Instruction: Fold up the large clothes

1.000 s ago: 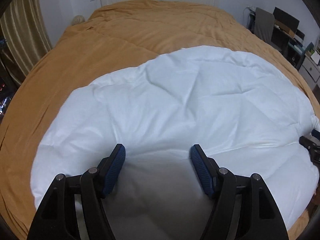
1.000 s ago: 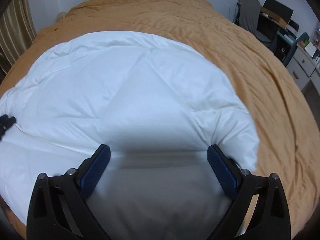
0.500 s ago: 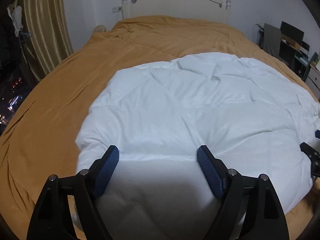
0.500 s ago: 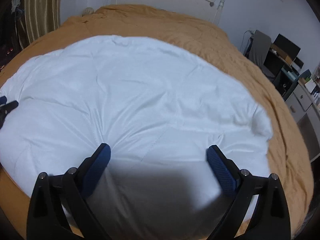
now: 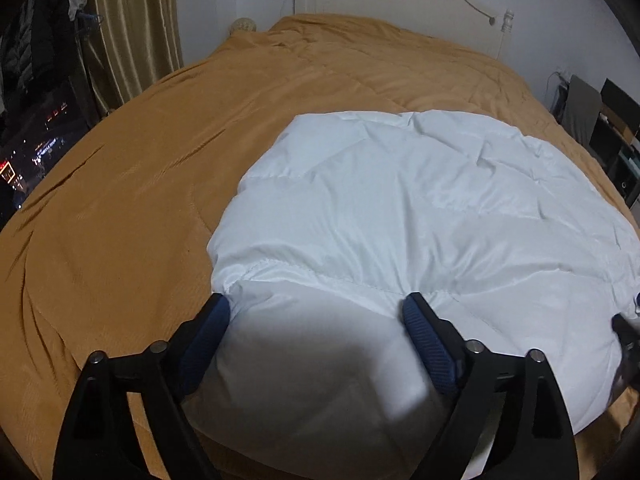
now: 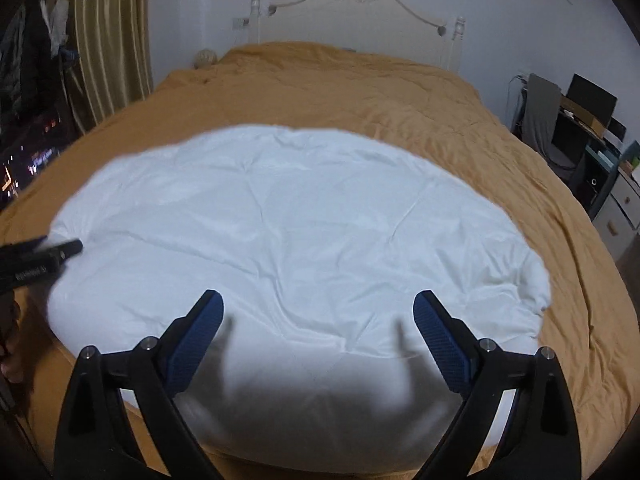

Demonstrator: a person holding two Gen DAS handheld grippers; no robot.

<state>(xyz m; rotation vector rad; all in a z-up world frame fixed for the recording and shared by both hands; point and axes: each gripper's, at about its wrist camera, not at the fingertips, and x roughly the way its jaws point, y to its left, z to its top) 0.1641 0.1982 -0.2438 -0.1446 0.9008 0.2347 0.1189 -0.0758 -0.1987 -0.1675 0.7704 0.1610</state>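
On the bed point(image 6: 460, 92), over an orange cover point(image 5: 120, 208), a white quilt point(image 5: 400, 208) is laid as a puffy folded slab, near the foot end and to the right of centre in the left wrist view, so that both long edges can be reached from where the person stands. The headboard point(image 6: 360, 8) is seen at the far end, a curtain point(image 5: 132, 20) at left and a desk point(image 6: 588, 120) at right.

The left gripper point(image 5: 316, 312) is held wide apart at the quilt's near left corner; its jaws have just been opening, w/ quilt fabric bulging between them. Whether the blue pads point(image 5: 424, 336) are still touching the cloth can't be told for sure, but no pinch is seen, so the corner looks released rather than carried.

The right gripper point(image 6: 316, 312) is also spread wide, w/ its jaws closing slightly in the last moment, and is hung above the near edge w/ its shadow cast on the fabric; nothing is pinched. The left gripper's tip is glimpsed at the left edge of the right wrist view point(image 6: 48, 258), beside the quilt's far-left side.

Judged from this: one fold is prob. laid down and let go, hence both sets of jaws slack and pointing down at the edge. Next, a fresh grip on the corners is likely needed, approx. symmetric, or the thick filling may spring the fold back.
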